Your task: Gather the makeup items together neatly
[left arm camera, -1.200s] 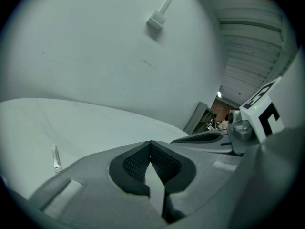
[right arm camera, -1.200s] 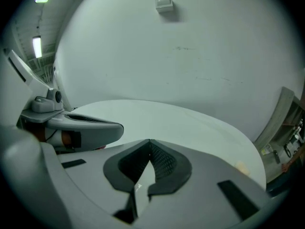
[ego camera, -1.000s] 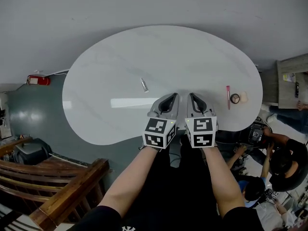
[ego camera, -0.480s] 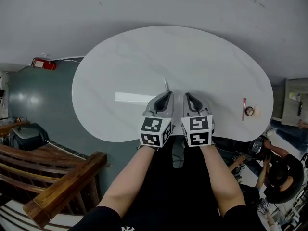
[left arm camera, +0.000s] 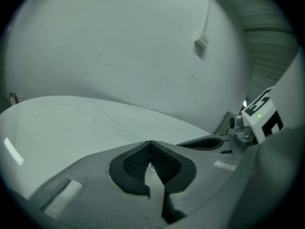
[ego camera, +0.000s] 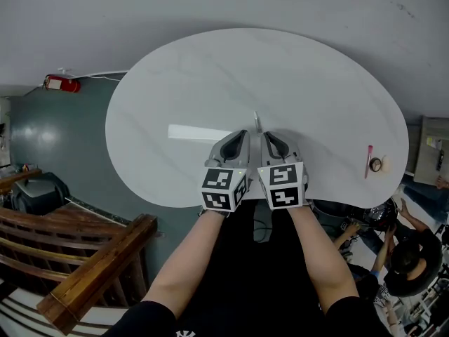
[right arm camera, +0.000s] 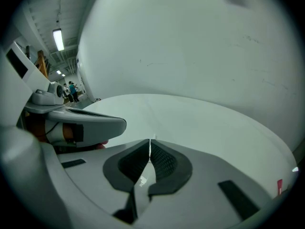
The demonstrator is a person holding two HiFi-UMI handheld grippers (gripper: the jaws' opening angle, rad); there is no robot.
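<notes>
A small silver tube [ego camera: 257,121] lies on the white oval table [ego camera: 175,90], just beyond the tips of both grippers. My left gripper [ego camera: 243,133] and right gripper [ego camera: 267,135] hover side by side near the table's front edge, almost touching. Both are shut and hold nothing. In the left gripper view the jaw tips [left arm camera: 150,143] meet, and in the right gripper view the tips [right arm camera: 150,141] meet too. Far right on the table lie a pink stick [ego camera: 369,161], a small round item [ego camera: 376,165] and a beige item [ego camera: 386,164].
A wooden railing [ego camera: 91,272] stands below left of the table. A red extinguisher [ego camera: 59,84] lies on the floor at the left. People crouch on the floor at the lower right [ego camera: 403,258], by a cabinet [ego camera: 429,153].
Both grippers have moved left across the table and drawn closer together. The silver tube, earlier off to their left, now lies right ahead of their tips. The pink stick group is farther right.
</notes>
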